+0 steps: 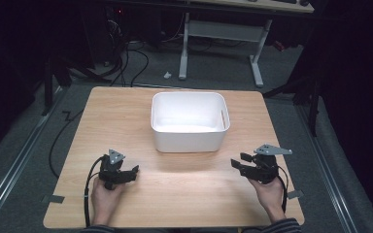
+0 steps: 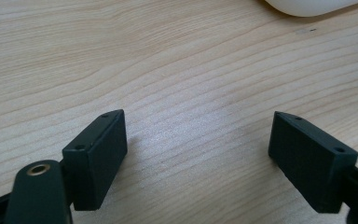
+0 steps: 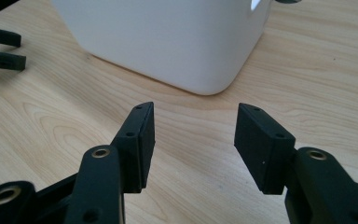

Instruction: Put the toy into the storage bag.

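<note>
2 grippers sit low over the wooden table. Left gripper has wide, empty fingers. Right gripper is half open, holding nothing. White tub stands between them, farther back.

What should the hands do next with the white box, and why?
Probably bring both grippers in toward the white bin. The left gripper and the right gripper sit apart from it near the table's front edge, both with jaws open and nothing between them. The bin looks empty and is the one thing on the table to grasp.
</note>
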`<state>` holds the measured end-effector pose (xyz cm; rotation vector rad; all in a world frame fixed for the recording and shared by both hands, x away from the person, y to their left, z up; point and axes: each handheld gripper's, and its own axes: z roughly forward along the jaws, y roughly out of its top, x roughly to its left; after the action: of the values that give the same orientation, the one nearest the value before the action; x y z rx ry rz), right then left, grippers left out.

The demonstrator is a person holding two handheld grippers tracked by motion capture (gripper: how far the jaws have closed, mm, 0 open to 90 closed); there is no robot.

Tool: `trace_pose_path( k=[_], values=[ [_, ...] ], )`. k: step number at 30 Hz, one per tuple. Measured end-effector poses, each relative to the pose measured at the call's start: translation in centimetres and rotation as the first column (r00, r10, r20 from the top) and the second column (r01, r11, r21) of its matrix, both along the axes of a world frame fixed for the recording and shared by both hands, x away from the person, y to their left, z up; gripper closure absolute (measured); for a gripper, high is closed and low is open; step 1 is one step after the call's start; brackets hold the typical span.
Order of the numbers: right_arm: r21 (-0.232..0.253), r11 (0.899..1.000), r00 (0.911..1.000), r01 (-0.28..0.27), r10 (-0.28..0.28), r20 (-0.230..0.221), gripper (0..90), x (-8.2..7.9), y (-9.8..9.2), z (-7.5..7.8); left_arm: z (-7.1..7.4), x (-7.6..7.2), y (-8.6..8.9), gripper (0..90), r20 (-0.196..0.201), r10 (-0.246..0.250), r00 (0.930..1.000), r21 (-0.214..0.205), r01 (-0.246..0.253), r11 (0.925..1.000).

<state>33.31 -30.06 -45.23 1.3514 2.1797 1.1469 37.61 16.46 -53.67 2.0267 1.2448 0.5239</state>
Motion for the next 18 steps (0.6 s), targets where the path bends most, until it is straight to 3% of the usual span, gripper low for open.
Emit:
trace_pose_path(
  k=[18],
  values=[
    [-0.041,0.999,0.9985,-0.002,0.000,-0.054,47.6,1.4,1.8,-3.5,0.0,0.0,0.0,19.8,0.000,0.000,1.0000,0.000,0.000,1.0000]
  ],
)
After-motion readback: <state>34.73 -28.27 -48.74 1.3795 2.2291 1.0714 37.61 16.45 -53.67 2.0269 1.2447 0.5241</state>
